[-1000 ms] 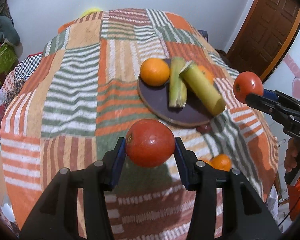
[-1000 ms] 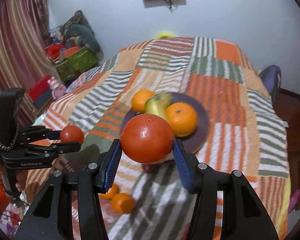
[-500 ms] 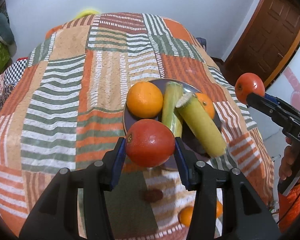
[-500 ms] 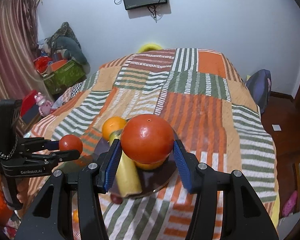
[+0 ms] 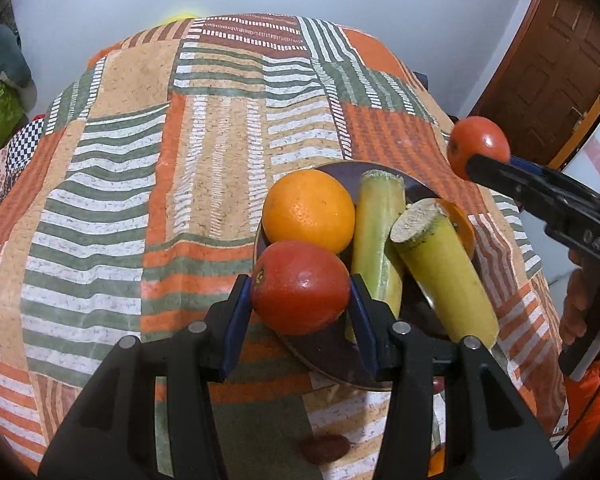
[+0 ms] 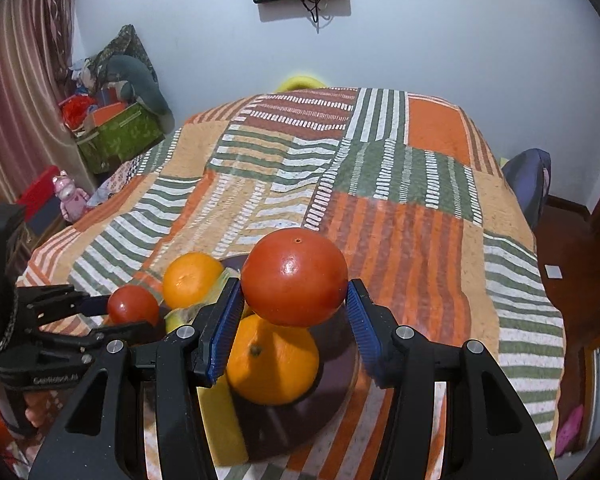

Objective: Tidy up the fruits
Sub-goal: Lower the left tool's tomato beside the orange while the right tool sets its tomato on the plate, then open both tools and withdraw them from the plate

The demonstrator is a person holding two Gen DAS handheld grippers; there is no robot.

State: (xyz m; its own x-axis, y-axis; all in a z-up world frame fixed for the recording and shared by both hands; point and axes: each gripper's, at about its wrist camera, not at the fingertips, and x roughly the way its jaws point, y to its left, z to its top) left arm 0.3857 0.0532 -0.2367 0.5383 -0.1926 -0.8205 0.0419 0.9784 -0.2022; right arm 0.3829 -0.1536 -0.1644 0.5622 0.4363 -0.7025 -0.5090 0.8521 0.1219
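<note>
My left gripper (image 5: 300,288) is shut on a red tomato (image 5: 300,286) and holds it over the near-left edge of a dark round plate (image 5: 332,354). The plate holds an orange (image 5: 308,210), two yellow-green cane-like stalks (image 5: 380,232) and a second orange (image 6: 272,364). My right gripper (image 6: 294,300) is shut on another red tomato (image 6: 294,282) above the plate's right side. It also shows at the right of the left wrist view (image 5: 478,148). The left gripper with its tomato shows at the left of the right wrist view (image 6: 134,306).
The plate (image 6: 332,400) sits on a table with a striped patchwork cloth (image 5: 180,160). A small dark red fruit (image 5: 326,448) lies on the cloth before the plate. A wooden door (image 5: 548,76) is at the right; boxes and toys (image 6: 112,132) stand at the left.
Both grippers have moved forward over the plate, each still holding its tomato. The plate and its fruit now sit close under the fingers.
</note>
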